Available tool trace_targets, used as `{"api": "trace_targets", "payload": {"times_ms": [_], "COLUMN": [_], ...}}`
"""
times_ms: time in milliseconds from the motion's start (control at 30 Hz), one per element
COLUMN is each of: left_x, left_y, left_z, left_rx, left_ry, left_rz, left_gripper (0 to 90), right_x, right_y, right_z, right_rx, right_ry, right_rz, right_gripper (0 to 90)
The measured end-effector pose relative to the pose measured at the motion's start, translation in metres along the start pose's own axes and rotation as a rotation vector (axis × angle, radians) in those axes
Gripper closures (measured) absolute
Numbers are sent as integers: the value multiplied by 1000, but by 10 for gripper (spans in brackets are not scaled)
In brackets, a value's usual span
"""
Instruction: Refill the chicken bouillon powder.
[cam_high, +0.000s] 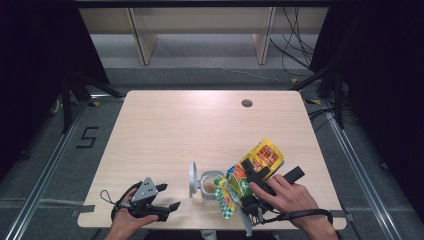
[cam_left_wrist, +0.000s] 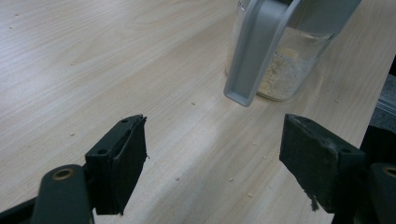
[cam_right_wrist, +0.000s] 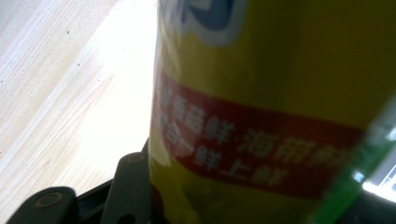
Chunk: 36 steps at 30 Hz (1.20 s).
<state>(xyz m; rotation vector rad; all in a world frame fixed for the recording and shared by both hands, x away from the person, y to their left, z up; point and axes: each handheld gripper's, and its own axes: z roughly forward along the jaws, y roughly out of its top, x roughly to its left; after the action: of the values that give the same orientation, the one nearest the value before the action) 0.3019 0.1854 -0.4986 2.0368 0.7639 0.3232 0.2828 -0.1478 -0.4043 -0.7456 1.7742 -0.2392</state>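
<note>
Right tool (cam_high: 248, 186), near table edge: clamped on a yellow-and-green crinkly plastic snack bag (cam_high: 255, 167), held tilted, top end pointing down-left toward the jar, bottom end up and away to the right. In the right gripper view the bag (cam_right_wrist: 280, 93) sits hard up against the lens, w/ one black jaw pressed on its left side; other jaw hidden behind the bag.

Writing on bag: red band across yellow w/ white Chinese characters, blurred; "海" and "鲜" seem legible, rest not readable. Above the band a blue patch w/ white outline, cut off by frame top. Green strip at lower right edge. In high view the bag face has a red/orange panel near its far end; print too small to read, no brand made out.

Small clear glass jar w/ grey hinged lid (cam_high: 207, 184): just left of the right tool, under the bag's lowered end. Lid stands open, tipped up on the jar's left side. Pale tan crumbly stuff at the bottom. Bag mouth vs jar rim, touching or not: can't tell.

Left tool (cam_high: 164, 197): released, jaws standing wide apart, nothing between them, low over the light wood-grain table (cam_high: 190, 125). Left gripper view: jar (cam_left_wrist: 285, 70) ahead and slightly right of the jaws, well clear of them; grey lid hangs down in front of the glass. Few pale crumbs on the table (cam_left_wrist: 93, 70) btw jaws and jar.

Grey floor beside the table, left of the left tool: black "5" marking (cam_high: 88, 137).
</note>
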Motion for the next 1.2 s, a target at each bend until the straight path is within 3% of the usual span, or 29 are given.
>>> {"api": "trace_targets", "payload": {"times_ms": [100, 133, 167, 267, 333, 433, 467, 533, 633, 733, 767, 800, 900, 933, 1000, 1033, 1200], "left_x": [1, -1, 0, 1, 0, 0, -1, -1, -1, 0, 0, -1, -1, -1, -1, -1, 0], "left_y": [1, 0, 0, 1, -1, 0, 0, -1, 0, 0, 0, 0, -1, 0, 0, -1, 0], "left_z": [0, 1, 0, 0, 0, 0, 0, 0, 0, -1, 0, 0, 0, -1, 0, 1, 0], "left_rx": [3, -17, -3, -12, -15, -12, -10, -13, -10, -5, -12, -9, -13, -4, -7, -20, 10], "left_ry": [0, -3, -3, -7, 3, -5, -3, 2, -4, -2, -6, -1, -5, -2, -6, -7, 3], "left_rz": [-2, -18, -2, -5, 0, -25, -28, -20, -25, -14, -23, -27, -29, -24, -17, -24, -13], "left_gripper": [222, 222, 222, 222, 223, 222, 222, 223, 223, 223, 223, 223, 223, 223, 223, 223, 224], "right_x": [-2, -1, -1, 0, 1, 0, -2, 1, -1, -1, 1, -1, 1, 0, 0, 1, -1], "right_y": [-1, -1, -1, -2, -2, -2, -3, -2, -4, -4, -4, -5, -4, -5, -5, -4, -5], "right_z": [0, 0, 0, 0, 0, -1, 0, -1, 0, -1, -2, -1, -1, -1, -1, -1, -1], "right_rx": [0, -2, 1, 4, 16, 12, -3, 17, -1, 9, 18, 10, 18, 8, 7, 16, 0], "right_ry": [7, 5, 9, 7, 11, 9, 14, 10, 17, 6, 13, 8, 15, 12, 11, 14, 10], "right_rz": [-28, -30, -25, -23, 4, -6, -33, 0, -30, -30, 2, -19, 5, -19, -20, 6, -13], "right_gripper": [559, 558, 559, 559, 559, 559, 559, 559, 559, 560, 560, 560, 559, 559, 560, 560, 560]}}
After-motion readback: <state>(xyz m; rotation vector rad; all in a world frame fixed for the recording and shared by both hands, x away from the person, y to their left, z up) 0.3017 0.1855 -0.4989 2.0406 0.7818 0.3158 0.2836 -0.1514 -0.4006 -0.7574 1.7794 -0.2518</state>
